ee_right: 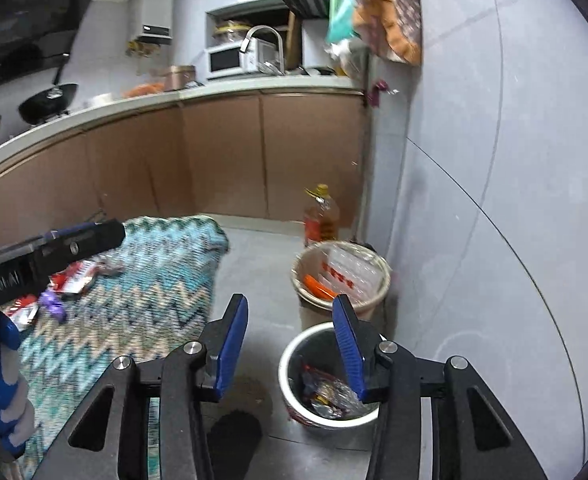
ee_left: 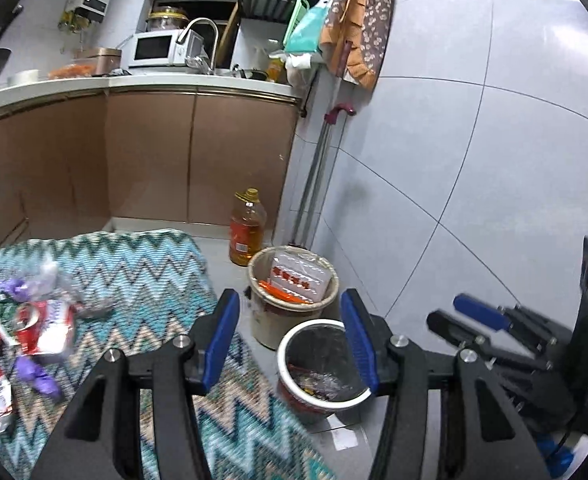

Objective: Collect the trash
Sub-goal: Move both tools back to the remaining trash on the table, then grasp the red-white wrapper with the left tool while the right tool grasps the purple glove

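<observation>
Left gripper (ee_left: 290, 338) open, empty, white-rimmed bin (ee_left: 320, 364) upright, mouth up

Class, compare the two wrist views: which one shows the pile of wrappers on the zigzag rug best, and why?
The left wrist view. The pile of wrappers lies in the open on the zigzag rug, red and purple pieces distinct. In the right wrist view the pile is smaller, near the frame's edge, and partly hidden behind the left tool.

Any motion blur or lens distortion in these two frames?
Left wrist view: the teal zigzag woven rug smears near the bottom edge; wall tile seams bow. Right wrist view: the rug is softer still, and the cabinets curve strongly.
</observation>
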A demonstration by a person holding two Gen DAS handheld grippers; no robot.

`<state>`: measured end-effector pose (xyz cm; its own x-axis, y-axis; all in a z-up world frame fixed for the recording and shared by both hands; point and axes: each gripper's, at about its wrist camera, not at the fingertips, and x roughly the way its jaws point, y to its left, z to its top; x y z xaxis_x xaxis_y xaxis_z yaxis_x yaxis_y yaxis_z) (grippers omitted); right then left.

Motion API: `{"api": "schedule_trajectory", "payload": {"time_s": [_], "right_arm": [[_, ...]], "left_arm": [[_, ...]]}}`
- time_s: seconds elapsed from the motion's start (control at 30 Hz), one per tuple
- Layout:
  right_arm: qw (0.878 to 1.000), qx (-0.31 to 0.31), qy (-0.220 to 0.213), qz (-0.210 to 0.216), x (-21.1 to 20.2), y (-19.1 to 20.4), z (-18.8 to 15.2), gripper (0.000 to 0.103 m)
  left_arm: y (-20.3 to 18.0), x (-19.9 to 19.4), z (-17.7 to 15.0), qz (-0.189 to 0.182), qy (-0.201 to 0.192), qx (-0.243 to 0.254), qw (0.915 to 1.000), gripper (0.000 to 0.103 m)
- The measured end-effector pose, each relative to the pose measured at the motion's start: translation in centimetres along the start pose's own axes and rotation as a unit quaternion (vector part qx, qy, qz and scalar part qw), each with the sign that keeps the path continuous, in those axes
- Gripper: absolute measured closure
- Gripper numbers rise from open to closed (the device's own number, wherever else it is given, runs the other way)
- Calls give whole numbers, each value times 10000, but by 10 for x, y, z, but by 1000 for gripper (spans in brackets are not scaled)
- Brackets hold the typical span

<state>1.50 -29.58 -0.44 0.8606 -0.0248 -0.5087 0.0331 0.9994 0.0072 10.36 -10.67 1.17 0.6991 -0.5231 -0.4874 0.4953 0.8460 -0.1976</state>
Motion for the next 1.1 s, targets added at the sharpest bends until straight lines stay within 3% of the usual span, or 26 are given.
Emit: {"api": "schedule_trajectory", "payload": {"time_s": [0.1, 0.2, 0.43, 0.57, 0.73, 0.93, 1.1], "right_arm": [[9998, -89, -95, 164, -12, 16, 3, 60], [9991, -214, -160, 324, -20, 35, 7, 58], [9955, -501, -120, 789, -16, 74, 9, 57], [9921, -653, 12, 1071, -4, 100, 8, 57], [9861, -833, 194, 1423, 13, 131, 2, 57], [9730, -1166, 516, 1925, 44, 177, -4, 55], [9567, -1435, 834, 2391, 75, 222, -7, 53]], "left_arm": [[12, -20, -8, 97, -19, -49, 9999, 51], [31, -42, -18, 294, -110, -165, 9994, 43], [99, -77, -50, 657, -54, -741, 9951, 42], [141, -91, -75, 1056, 34, -1069, 9886, 42], [194, -111, -107, 1495, 109, -1510, 9771, 42], [268, -135, -144, 1994, 192, -2324, 9518, 42], [318, -137, -159, 1814, 230, -3016, 9357, 42]]}}
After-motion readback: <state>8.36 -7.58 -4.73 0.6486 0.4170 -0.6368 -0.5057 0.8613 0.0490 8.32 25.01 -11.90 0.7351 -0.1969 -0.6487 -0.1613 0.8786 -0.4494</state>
